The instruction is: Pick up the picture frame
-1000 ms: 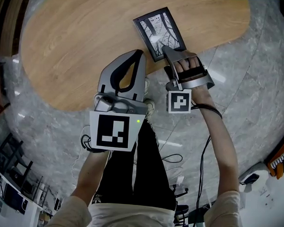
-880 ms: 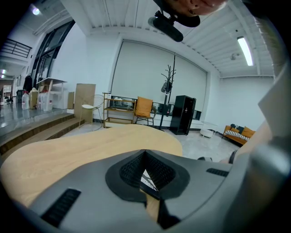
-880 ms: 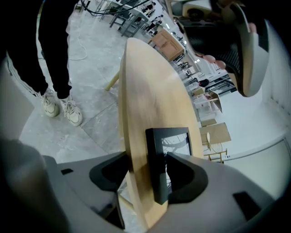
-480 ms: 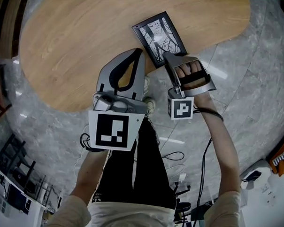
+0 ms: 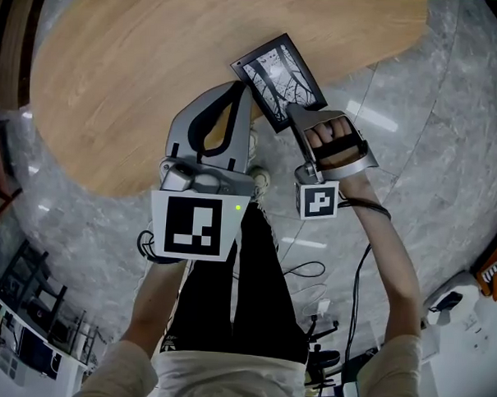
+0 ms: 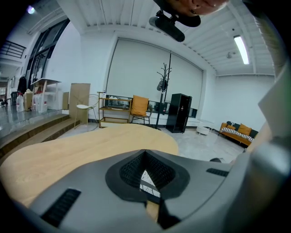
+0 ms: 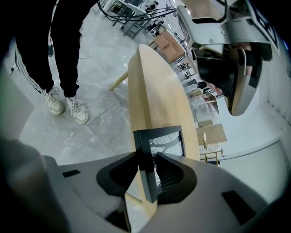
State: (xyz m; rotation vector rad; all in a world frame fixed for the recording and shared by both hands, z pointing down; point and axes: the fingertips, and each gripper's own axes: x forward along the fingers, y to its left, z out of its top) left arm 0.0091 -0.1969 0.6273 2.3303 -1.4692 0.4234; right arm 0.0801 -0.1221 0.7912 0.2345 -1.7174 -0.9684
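- Upper left of the head view: a pale wooden table [image 5: 114, 64] takes up most of that corner.
- Just left of centre, the left gripper [image 5: 239, 92] points over the table's near edge. Its jaws are drawn together at the tips, with nothing gripped.
- The left gripper view adds what the head view lacks. A sliver of the frame shows through the small gap behind the closed tips. Beyond it lies the room, with an orange chair [image 6: 140, 105] and a coat stand [image 6: 163, 84].
- Right of centre at the top, the picture frame [image 5: 280, 78] is black-edged and shows bare branches. It sits tilted across the table's edge, its lower corner over the floor. I cannot tell whether it touches the wood.
- The right gripper [image 5: 293, 112], held in the right hand [image 5: 333, 138], meets the frame's lower edge. The head view hides the contact there.
- The right gripper view shows it: the frame stands edge-on between the closing jaws, with a pad against each face.
- Only that view catches the white shoes [image 7: 66, 105] on the grey floor [image 7: 102, 120].
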